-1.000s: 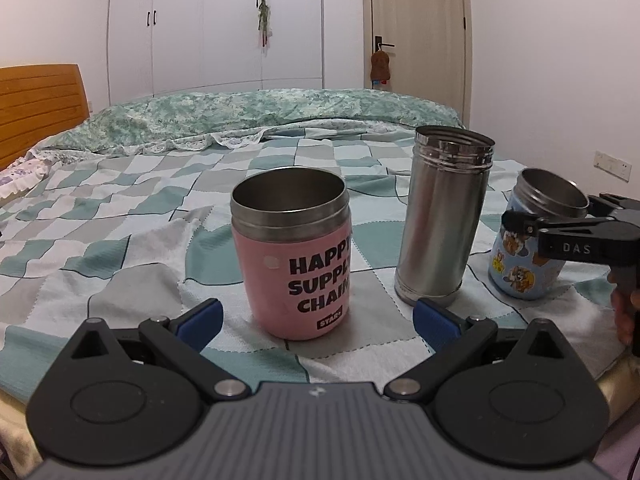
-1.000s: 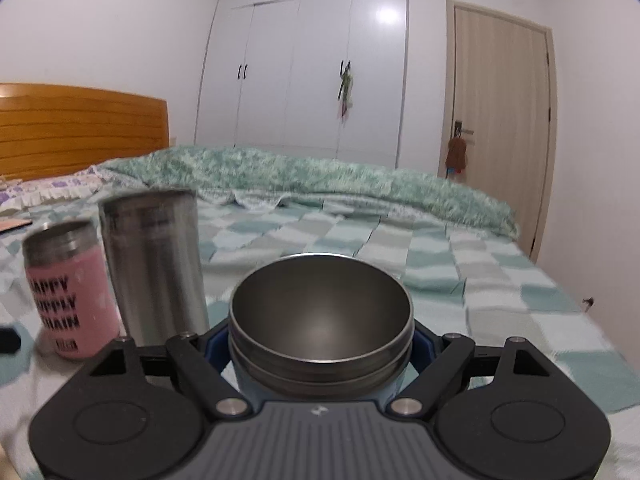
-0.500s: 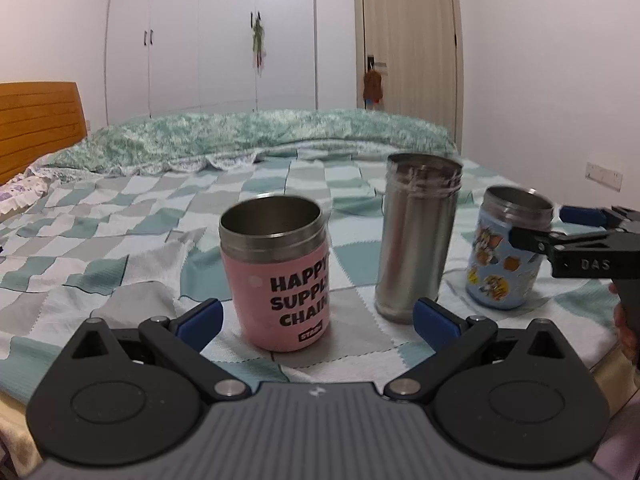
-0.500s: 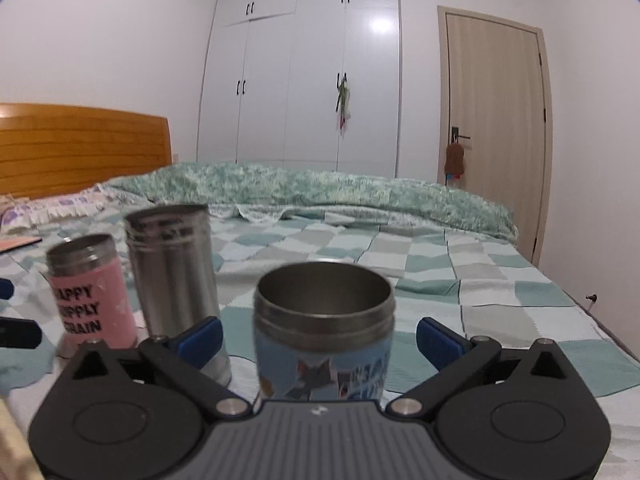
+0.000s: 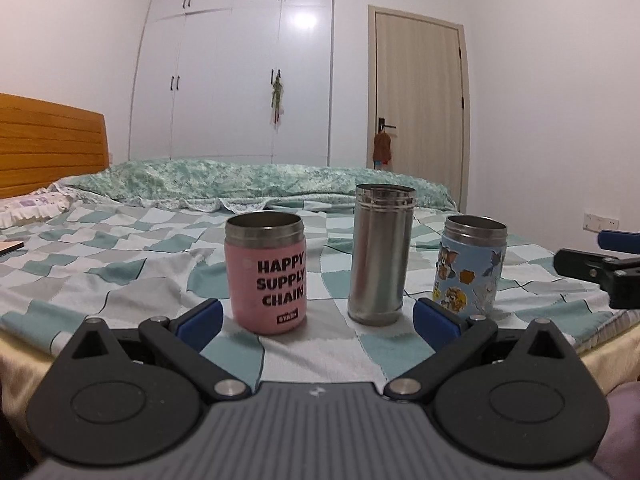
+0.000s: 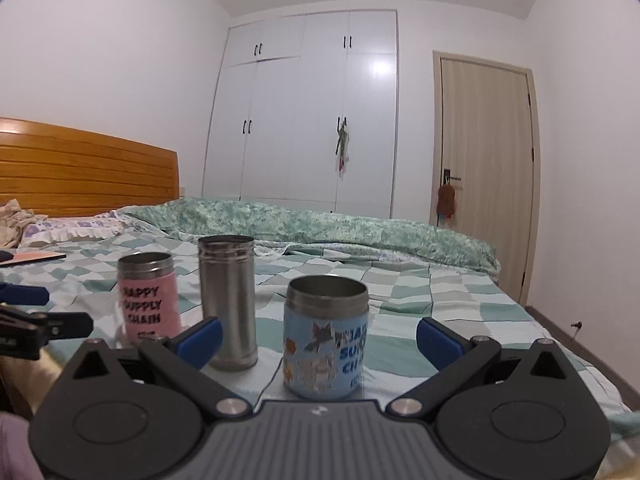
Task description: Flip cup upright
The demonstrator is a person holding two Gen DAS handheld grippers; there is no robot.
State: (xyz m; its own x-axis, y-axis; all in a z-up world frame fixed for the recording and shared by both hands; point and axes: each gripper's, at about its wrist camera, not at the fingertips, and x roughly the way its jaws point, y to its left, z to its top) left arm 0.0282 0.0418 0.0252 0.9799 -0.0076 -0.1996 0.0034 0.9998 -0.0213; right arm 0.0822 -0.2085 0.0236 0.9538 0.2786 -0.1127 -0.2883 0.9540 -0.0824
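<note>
Three cups stand upright, mouths up, in a row on the checked bedspread (image 5: 120, 280). The pink cup (image 5: 266, 276) is on the left, the tall steel cup (image 5: 380, 254) in the middle, the blue cartoon cup (image 5: 470, 266) on the right. My left gripper (image 5: 318, 318) is open and empty, just in front of the pink and steel cups. In the right wrist view my right gripper (image 6: 318, 338) is open and empty, with the blue cartoon cup (image 6: 326, 344) standing free between and beyond its fingers, beside the steel cup (image 6: 229, 300) and pink cup (image 6: 148, 294).
The bed's front edge (image 5: 24, 356) runs just under the cups. A folded green quilt (image 5: 248, 180) lies at the back, a wooden headboard (image 5: 52, 144) at left. A wardrobe (image 5: 236, 64) and door (image 5: 418, 100) stand behind. The right gripper's finger (image 5: 600, 266) shows at the right edge.
My right gripper let go of the blue cup, which now stands upright, and drew back from it. My left gripper also pulled back and lower from the cups.
</note>
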